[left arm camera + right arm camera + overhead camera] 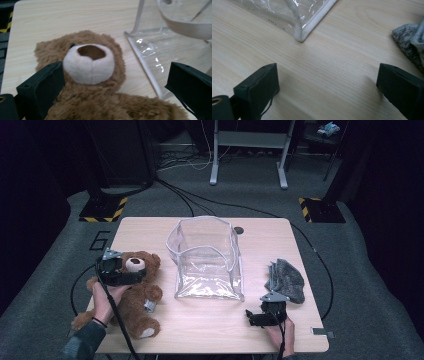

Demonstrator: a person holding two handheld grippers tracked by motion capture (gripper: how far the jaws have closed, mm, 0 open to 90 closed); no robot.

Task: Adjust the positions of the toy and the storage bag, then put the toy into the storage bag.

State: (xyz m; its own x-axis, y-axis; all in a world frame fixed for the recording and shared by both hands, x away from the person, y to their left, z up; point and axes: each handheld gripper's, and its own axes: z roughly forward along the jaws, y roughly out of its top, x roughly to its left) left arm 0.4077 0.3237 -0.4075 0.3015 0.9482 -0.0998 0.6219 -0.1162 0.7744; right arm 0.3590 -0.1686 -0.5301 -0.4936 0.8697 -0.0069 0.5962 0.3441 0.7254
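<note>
Teddy bear (135, 292) on worktop (210, 325) left side, clear bag (207, 257) just beside.
High view: left tool (131, 272) over bear's head. Left gripper view: jaws apart, straddling bear's muzzle. Right gripper view: right tool (327, 85) jaws apart over bare wood, grey cloth (412, 42) near.

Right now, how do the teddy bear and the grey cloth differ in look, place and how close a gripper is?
The teddy bear is brown, plush and sprawled at the table's left; the grey cloth is knitted, folded flat, at the right. The left gripper stands open around the bear's head; the right gripper is open over bare wood beside the cloth. Both lie outside the clear bag.
</note>
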